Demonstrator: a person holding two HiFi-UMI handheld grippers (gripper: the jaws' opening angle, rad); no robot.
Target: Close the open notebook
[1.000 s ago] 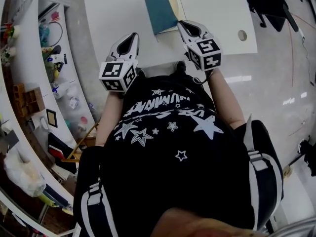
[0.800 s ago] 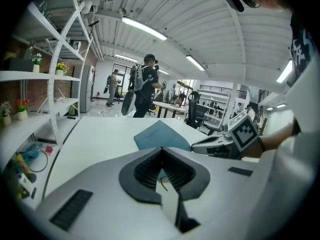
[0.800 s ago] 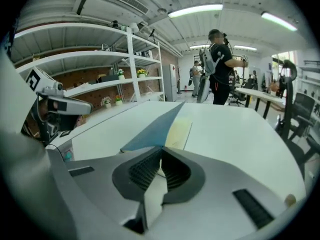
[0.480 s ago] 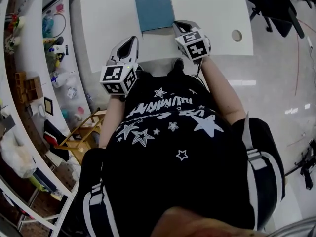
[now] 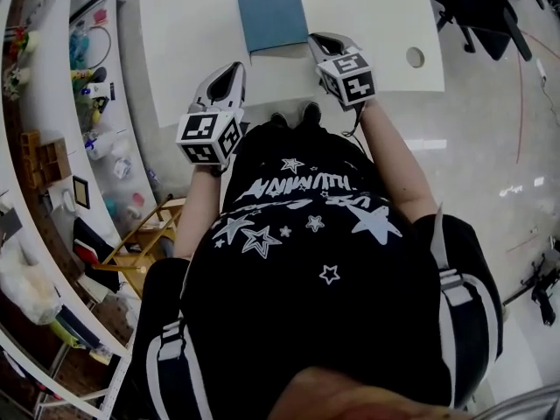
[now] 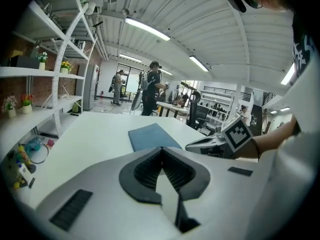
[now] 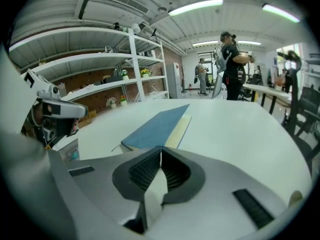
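The notebook [image 5: 271, 11] lies flat on the white table [image 5: 192, 33] with its blue cover up. In the right gripper view the notebook [image 7: 155, 126] shows a cream strip of page edges along its right side. My right gripper [image 5: 315, 39] is shut and empty, its tip just off the notebook's near right corner. My left gripper [image 5: 229, 68] is shut too, holding nothing, over the table's near edge to the left of the notebook [image 6: 152, 136]. From the left gripper view, the right gripper [image 6: 215, 143] rests beside the book.
A round cable hole [image 5: 415, 57] sits in the table at the right. Curved shelves [image 5: 52, 147] with small items line the left side. A dark office chair [image 5: 477, 7] stands beyond the table. People [image 6: 150, 86] stand far back in the room.
The blue cover, tilted up a second ago, now lies flat. My right gripper has dropped and drawn back to the book's near right corner. My left gripper shifted slightly.
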